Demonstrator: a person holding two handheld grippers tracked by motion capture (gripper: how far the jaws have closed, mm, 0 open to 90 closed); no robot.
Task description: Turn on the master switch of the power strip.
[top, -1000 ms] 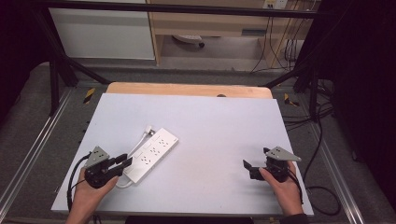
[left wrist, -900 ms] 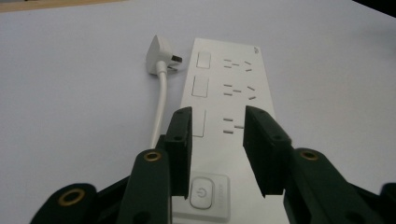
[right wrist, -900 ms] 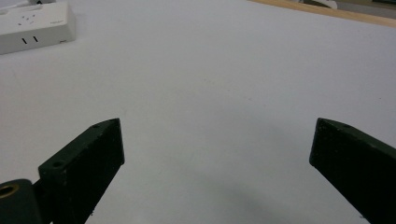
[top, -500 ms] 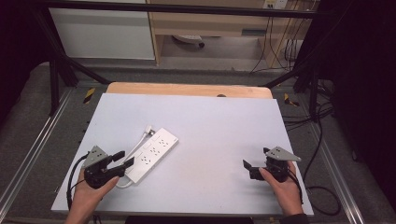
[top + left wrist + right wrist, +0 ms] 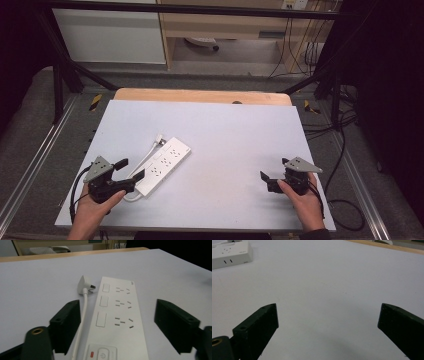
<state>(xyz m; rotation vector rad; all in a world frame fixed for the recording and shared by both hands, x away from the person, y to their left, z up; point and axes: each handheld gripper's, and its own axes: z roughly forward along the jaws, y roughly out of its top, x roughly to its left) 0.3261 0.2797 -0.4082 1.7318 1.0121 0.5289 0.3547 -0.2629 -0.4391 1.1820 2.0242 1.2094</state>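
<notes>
White power strip [image 5: 162, 165] lies at the table's [image 5: 240, 135] seven o'clock, plug [image 5: 85, 283] beside it; left gripper [image 5: 131, 169], jaws wide and empty, straddles its switch end; close squarely across its width; right gripper [image 5: 270, 176] idles open at four o'clock.

White cabinet [image 5: 110, 35], wooden shelf [image 5: 225, 25], grey floor [image 5: 30, 130]

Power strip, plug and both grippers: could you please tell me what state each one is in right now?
Power strip: flat on the table, sockets up, all sockets empty.
Plug: unplugged, lying beside the strip's far end.
Cord: slack, running along the strip's side.
Left gripper: open, jaws astride the strip's near end.
Right gripper: open, holding nothing, above bare table.
</notes>
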